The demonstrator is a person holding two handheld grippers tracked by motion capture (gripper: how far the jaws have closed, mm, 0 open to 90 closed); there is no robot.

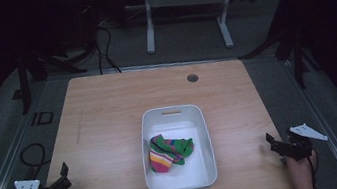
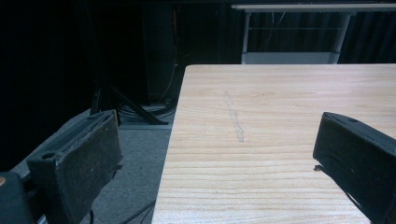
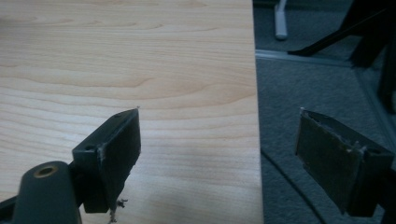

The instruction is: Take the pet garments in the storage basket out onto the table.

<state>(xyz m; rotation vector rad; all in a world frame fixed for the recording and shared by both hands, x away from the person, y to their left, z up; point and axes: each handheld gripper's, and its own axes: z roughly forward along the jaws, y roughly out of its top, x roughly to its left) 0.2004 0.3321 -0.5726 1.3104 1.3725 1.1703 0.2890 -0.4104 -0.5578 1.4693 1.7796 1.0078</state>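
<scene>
A white plastic bin (image 1: 204, 134) sits in the middle of the wooden table (image 1: 105, 124). Inside it lies a crumpled striped sock (image 1: 169, 151), green with pink and yellow bands. My left gripper (image 1: 62, 177) rests at the table's front left corner, open and empty; in the left gripper view its jaws stand wide apart over the table edge (image 2: 163, 177). My right gripper (image 1: 272, 143) hovers at the front right edge, open too, its jaws straddling the table's right edge (image 3: 256, 140).
A round cable hole (image 1: 192, 78) marks the table's far side. A faint scuff line (image 2: 235, 123) runs along the left part of the top. Grey carpet (image 3: 299, 93) and black stand legs (image 1: 296, 50) flank the table. A white desk frame (image 1: 183, 1) stands behind.
</scene>
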